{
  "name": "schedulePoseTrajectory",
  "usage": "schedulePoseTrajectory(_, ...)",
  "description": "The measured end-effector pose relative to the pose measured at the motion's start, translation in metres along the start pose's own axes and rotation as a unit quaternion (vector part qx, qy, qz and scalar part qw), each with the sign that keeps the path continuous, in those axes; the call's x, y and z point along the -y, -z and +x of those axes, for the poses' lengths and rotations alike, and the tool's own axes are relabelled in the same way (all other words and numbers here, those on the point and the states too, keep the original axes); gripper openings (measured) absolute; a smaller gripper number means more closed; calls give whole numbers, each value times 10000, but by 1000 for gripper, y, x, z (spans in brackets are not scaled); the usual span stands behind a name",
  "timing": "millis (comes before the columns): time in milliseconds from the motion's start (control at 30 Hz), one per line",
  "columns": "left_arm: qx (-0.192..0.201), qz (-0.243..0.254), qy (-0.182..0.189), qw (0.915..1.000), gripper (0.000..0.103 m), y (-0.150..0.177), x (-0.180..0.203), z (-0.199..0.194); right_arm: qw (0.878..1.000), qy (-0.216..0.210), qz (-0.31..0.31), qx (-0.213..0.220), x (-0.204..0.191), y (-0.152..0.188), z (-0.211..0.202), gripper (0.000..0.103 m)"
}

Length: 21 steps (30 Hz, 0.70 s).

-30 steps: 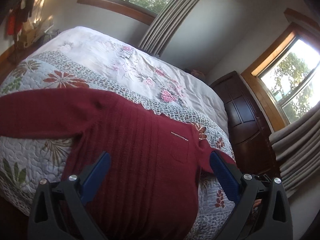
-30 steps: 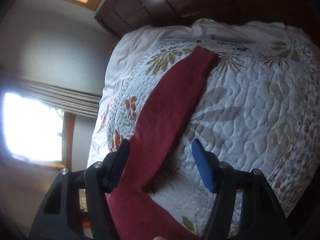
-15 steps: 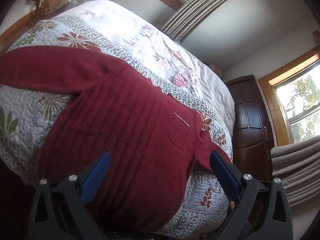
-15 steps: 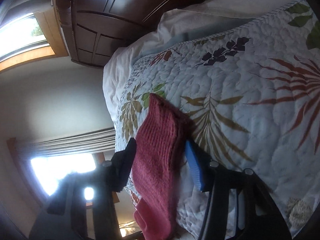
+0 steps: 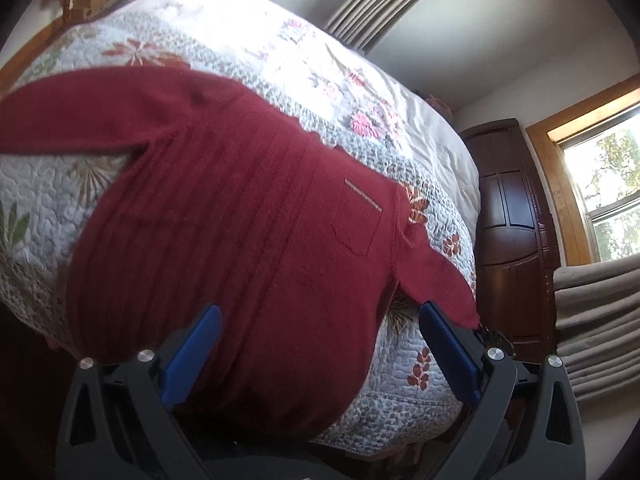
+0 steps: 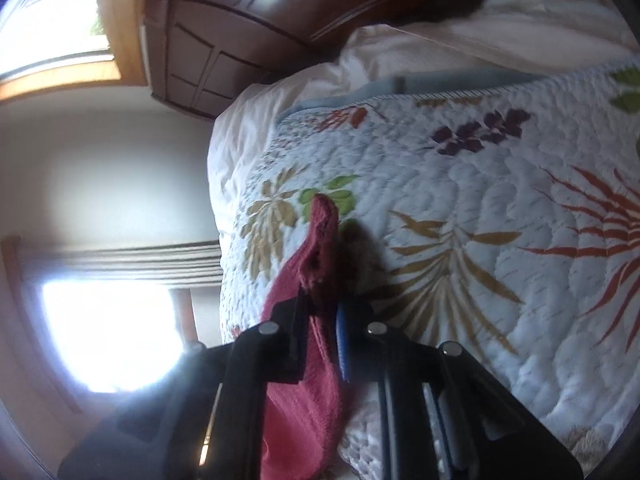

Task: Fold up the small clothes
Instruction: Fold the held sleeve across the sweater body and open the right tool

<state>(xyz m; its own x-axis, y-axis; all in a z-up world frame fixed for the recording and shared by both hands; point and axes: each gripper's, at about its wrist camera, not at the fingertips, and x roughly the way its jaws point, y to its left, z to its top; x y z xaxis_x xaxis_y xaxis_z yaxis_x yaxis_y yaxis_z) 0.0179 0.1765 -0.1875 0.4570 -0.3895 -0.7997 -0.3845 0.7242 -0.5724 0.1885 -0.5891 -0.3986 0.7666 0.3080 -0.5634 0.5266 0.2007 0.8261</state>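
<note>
A dark red knit sweater [image 5: 248, 232] lies flat on the quilted floral bedspread [image 5: 36, 184], its hem hanging over the near edge of the bed. One sleeve [image 5: 80, 120] stretches out to the left. The other sleeve [image 5: 436, 280] runs right to the bed's corner. My left gripper [image 5: 320, 328] hovers open over the hem, blue pads wide apart, touching nothing. In the right wrist view, my right gripper [image 6: 320, 312] is shut on the cuff end of the sleeve [image 6: 320, 240], which bunches up above the jaws and hangs below them.
A dark wooden wardrobe [image 5: 512, 220] stands past the bed's right side, also in the right wrist view as the wardrobe [image 6: 224, 40]. Grey curtains [image 5: 596, 320] and a window [image 5: 608, 184] are at the right. White sheets [image 6: 480, 40] lie beyond the quilt.
My right gripper moved up the sleeve to the cuff and shut on it, lifting it slightly off the quilt. The left gripper drew back toward the hem and stayed open.
</note>
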Motion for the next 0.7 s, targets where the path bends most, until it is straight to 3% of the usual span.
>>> schedulePoseTrajectory(100,-290,-101,294,9991,99,7,-10,9,9987,-44,-506,22,-31,9,-12,10)
schedulePoseTrajectory(167,-483,59,734,9961,99,10,-10,13,9966,-160,-803,0,-56,17,-19,10)
schedulePoseTrajectory(367,-556,629,1756,9809,99,5,2,1,9798,-401,-1956,80,-148,60,-41,10)
schedulePoseTrajectory(433,-630,812,2116,9719,99,6,7,-4,9698,-462,-2393,102,-180,81,-47,10)
schedulePoseTrajectory(600,-569,1183,2449,9606,99,3,9,-18,9337,-530,-3540,64,-257,147,-55,10)
schedulePoseTrajectory(700,-592,1117,2392,9627,99,-5,2,-23,9054,-497,-4217,3,-294,192,-55,10)
